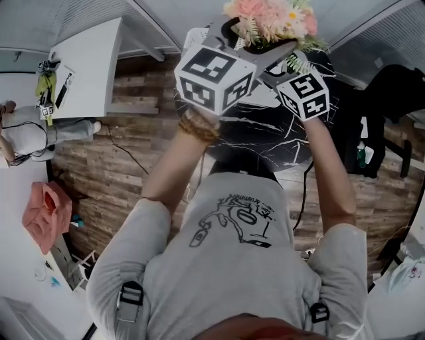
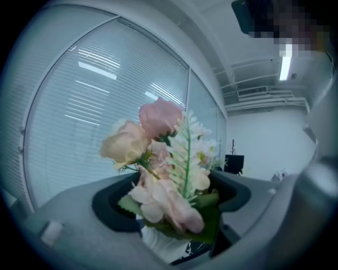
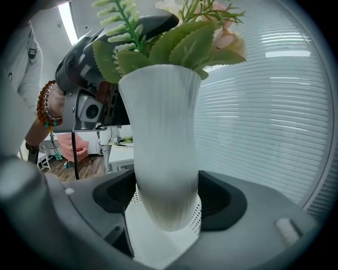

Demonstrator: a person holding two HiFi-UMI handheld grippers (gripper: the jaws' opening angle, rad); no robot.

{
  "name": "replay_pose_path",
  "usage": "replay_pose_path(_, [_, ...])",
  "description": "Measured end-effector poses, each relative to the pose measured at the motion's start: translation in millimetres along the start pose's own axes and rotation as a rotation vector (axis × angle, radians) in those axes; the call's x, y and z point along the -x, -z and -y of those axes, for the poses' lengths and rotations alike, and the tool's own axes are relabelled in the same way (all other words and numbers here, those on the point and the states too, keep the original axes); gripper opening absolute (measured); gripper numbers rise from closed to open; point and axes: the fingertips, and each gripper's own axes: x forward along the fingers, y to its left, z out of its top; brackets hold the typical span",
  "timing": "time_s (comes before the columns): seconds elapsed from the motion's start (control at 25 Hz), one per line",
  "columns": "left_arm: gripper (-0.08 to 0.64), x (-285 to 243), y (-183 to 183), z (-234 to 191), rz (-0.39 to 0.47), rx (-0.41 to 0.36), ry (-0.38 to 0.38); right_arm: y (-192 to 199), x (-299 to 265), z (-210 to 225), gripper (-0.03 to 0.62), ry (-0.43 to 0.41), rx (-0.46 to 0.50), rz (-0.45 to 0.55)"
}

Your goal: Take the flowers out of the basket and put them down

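A bunch of pink and cream flowers [image 1: 271,18] with green leaves stands in a white ribbed vase [image 3: 163,147], raised in the air in front of me. My left gripper [image 2: 174,211] is closed around the flower heads [image 2: 158,158] and leaves. In the right gripper view it reaches in at the vase's mouth. My right gripper [image 3: 166,208] is shut on the lower body of the vase, with its dark pads on both sides. In the head view both marker cubes [image 1: 214,76] hide most of the jaws and the vase. Below the vase a white perforated surface [image 3: 196,215] shows.
A black marble-patterned table [image 1: 265,133] lies under my hands. White desks [image 1: 86,60] stand to the left on a wood floor, with a pink chair [image 1: 46,212] nearby. A black chair [image 1: 392,99] is at the right. Window blinds [image 2: 95,105] fill the background.
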Motion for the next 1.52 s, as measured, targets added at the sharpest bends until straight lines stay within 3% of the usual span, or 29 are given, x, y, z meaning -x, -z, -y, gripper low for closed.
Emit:
replay_pose_path(1.0, [0.390,-121,17,181,-0.026,0.011,0.320,85,186,81,0.373,0.289,-0.098,-0.042])
replay_pose_path(1.52, [0.382,-130,37,193,-0.048,0.034,0.326,109,197,83,0.371,0.310,-0.109,-0.049])
